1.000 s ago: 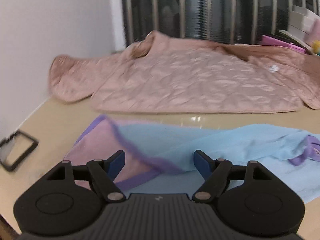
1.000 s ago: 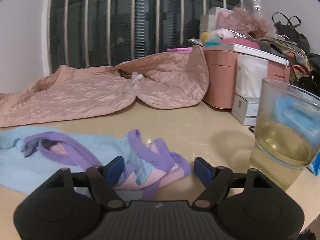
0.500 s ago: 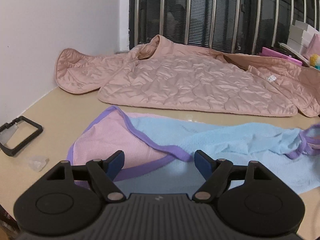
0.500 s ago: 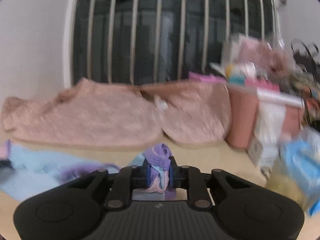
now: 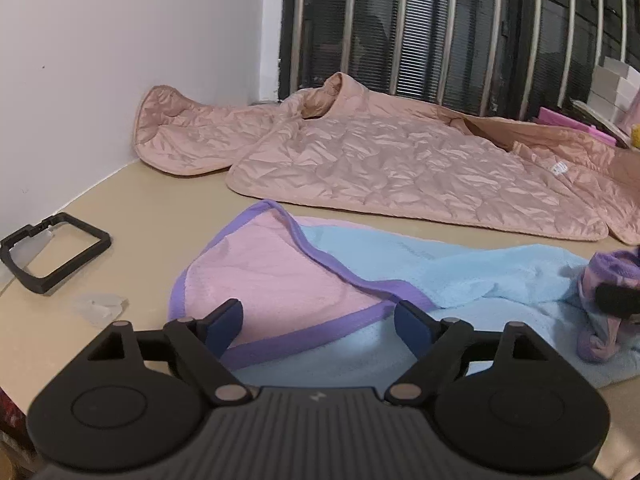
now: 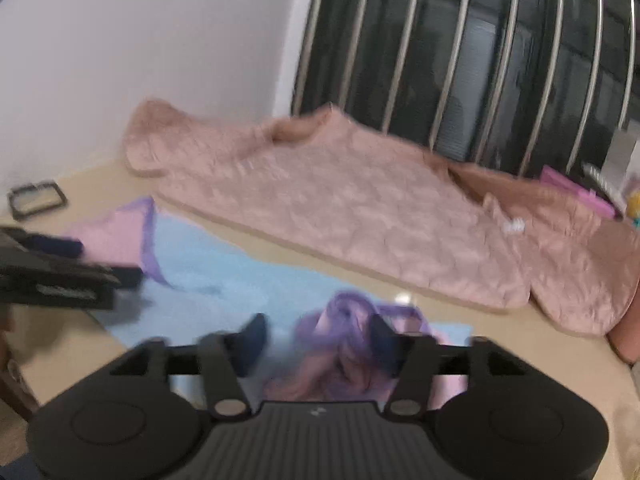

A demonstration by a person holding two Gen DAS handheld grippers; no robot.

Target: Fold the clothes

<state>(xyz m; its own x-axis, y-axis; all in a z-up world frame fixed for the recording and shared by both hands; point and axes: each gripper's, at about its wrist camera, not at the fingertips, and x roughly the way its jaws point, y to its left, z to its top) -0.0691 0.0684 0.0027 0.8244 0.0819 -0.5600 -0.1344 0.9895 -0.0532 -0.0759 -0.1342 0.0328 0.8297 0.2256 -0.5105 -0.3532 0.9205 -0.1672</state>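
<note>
A light blue garment (image 5: 472,276) with a pink lining and purple trim lies spread on the beige table. My left gripper (image 5: 318,326) is open, low over the pink folded-back flap (image 5: 272,276), holding nothing. My right gripper (image 6: 320,340) is open, with the bunched purple-trimmed end (image 6: 352,328) of the garment lying between its fingers on the blue cloth (image 6: 224,272). That bundle shows at the right in the left wrist view (image 5: 608,304), with a dark gripper finger (image 5: 618,298) across it. The right wrist view is blurred.
A quilted pink jacket (image 5: 392,160) lies spread along the back by the barred window (image 5: 460,32). A black rectangular frame (image 5: 52,254) and a clear plastic scrap (image 5: 98,306) lie at the left near the white wall. Boxes and pink items (image 5: 612,100) stand at the far right.
My right gripper, shut on the purple-trimmed end half a second ago, has swung left over the garment and opened, leaving the bundle on the blue cloth. My left gripper stayed open and barely moved.
</note>
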